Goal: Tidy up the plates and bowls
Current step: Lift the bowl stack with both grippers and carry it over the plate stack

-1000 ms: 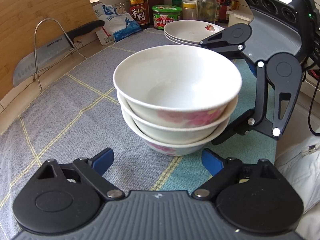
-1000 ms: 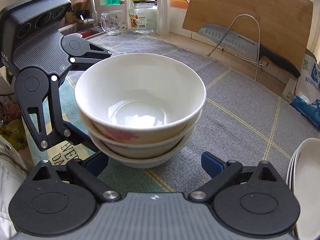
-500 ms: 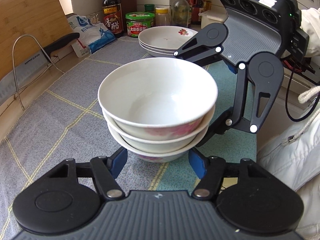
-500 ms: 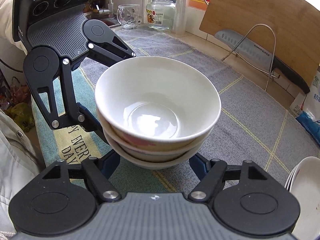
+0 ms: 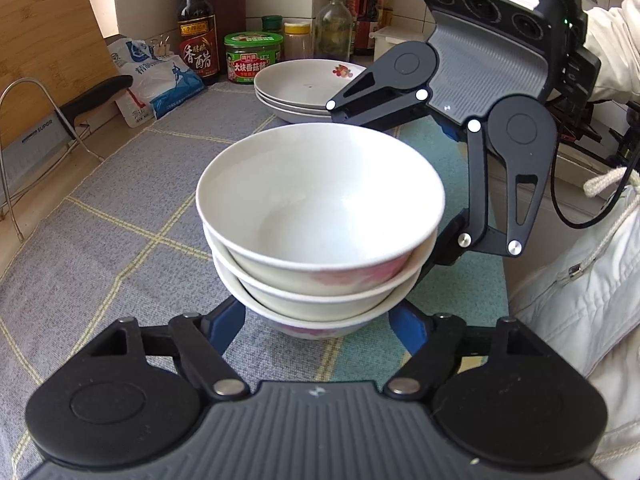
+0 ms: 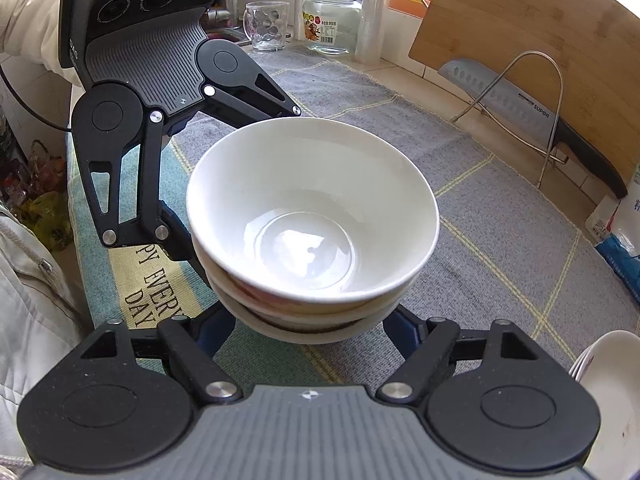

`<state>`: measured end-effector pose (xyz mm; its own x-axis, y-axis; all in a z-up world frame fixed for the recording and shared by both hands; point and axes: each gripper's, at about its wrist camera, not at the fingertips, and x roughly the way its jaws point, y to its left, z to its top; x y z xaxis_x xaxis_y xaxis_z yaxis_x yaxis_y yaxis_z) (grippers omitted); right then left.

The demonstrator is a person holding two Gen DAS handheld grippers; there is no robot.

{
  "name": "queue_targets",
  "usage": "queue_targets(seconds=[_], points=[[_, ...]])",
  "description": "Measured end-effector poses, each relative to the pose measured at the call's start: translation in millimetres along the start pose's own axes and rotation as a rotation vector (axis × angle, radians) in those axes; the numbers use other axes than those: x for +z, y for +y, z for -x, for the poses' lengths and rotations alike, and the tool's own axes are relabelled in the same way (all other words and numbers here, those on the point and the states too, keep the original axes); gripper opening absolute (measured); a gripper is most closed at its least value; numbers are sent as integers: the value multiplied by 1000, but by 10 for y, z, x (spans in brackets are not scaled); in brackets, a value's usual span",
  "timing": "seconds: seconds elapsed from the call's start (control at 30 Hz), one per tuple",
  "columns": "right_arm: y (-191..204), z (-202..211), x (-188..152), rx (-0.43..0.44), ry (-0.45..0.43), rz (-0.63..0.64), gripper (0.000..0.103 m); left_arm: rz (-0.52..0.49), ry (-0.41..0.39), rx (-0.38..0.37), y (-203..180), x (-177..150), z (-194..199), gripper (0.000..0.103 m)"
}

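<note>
1. Step in hand, as I read it: lifting or shifting the stack of bowls with both claws at once, one from each side. Three bowls nested, pink flower print on the outer walls.
2. My left claw sits at the foot of the stack; its blue pads flank the bottom bowl. The jaws are opening, the bowl between them. The rim above hides the contact, so I cannot tell whether the pads press on it.
3. My right claw comes in from the opposite side, low as well, bottom bowl between its pads. Jaws also opening. Contact hidden here too.
4. To do this well, I judge: both claws must bear on the bottom bowl alone, below its widest swell, so the upper two ride along. Keep both hands level with each other; a tilt could slide the top bowl off.
5. Glazed walls look slick. Squeeze evenly before any lift.
6. The stack stands on the grey mat, near the front edge of the counter, close to my jacket.
7. A stack of plates lies beyond the bowls in the left view, well apart from them, in front of the bottles. Likely destination is beside it, though that is my guess.
</note>
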<state>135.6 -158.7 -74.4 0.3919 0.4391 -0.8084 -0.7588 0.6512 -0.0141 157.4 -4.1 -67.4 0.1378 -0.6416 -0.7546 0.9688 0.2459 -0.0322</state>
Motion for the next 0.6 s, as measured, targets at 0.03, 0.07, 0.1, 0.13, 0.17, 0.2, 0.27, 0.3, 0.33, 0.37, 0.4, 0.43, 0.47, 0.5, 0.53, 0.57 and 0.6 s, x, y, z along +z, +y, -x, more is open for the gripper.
queue_targets(seconds=[0.03,0.07,0.1,0.13,0.17,0.2,0.27,0.3,0.33,0.37,0.4,0.43,0.47,0.5,0.53,0.57,0.6], points=[[-7,-6,12,2,4,2,84,-4,0,-6,7,0,-1,80],[-17,-8,20,6,7,0,84,-8,0,-12,16,-6,2,80],[-26,-10,27,9,9,-2,84,-10,1,-17,29,1,-4,80],[-34,-12,31,11,11,-2,84,-15,2,-22,35,4,-7,80],[-41,-14,34,14,13,-2,84,-20,3,-26,42,5,-9,80],[-51,-16,41,18,16,-4,84,-24,3,-32,50,5,-8,81],[-52,-10,42,22,21,-5,84,-31,3,-41,62,1,-10,81],[-53,-10,45,23,23,-5,84,-36,4,-46,67,2,-15,81],[-53,-10,47,23,25,-3,84,-40,5,-49,70,3,-20,82],[-55,-11,49,24,27,-3,84,-40,7,-53,64,6,-20,81],[-56,-11,52,24,29,-3,84,-39,8,-56,63,7,-19,81],[-62,-14,58,24,30,-4,84,-41,6,-56,62,2,-16,81],[-67,-20,64,24,31,-7,84,-40,5,-56,62,-1,-15,81],[-66,-20,63,24,31,-8,84,-40,4,-55,59,-5,-13,81],[-70,-24,66,23,32,-10,84,-42,2,-53,56,-8,-12,81],[-71,-24,67,23,33,-13,84,-41,1,-52,55,-5,-12,81],[-66,-19,65,23,33,-14,84,-39,1,-52,58,-4,-12,81]])
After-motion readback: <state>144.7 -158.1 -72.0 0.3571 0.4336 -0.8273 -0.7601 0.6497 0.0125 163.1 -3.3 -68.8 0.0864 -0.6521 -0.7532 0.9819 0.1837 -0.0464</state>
